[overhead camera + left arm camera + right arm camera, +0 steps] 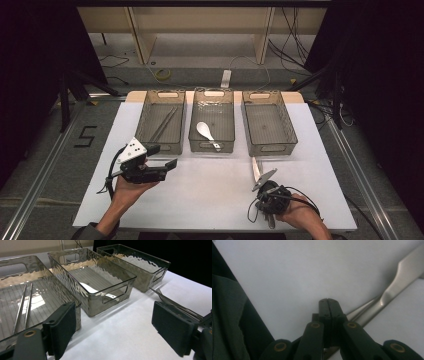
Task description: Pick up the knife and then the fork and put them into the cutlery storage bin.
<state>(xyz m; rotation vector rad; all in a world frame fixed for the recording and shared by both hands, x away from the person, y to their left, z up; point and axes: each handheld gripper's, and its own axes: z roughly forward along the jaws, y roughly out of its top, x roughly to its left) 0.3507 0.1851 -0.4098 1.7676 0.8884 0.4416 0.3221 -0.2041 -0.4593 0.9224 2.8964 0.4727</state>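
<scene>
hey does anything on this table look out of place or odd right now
One thing: a metal fork lies on the white table before the right bin, at the right hand-held gripper, whose jaws are shut. The chopsticks and spoon sit in bins.

Your left hand cradles the black two-jaw left gripper from beneath, palm up, forearm entering from the bottom edge. Its jaws point toward your right, level with the table and standing wide apart. Your right hand grips the black right gripper, angled away from you, its jaws pressed flat together.
</scene>
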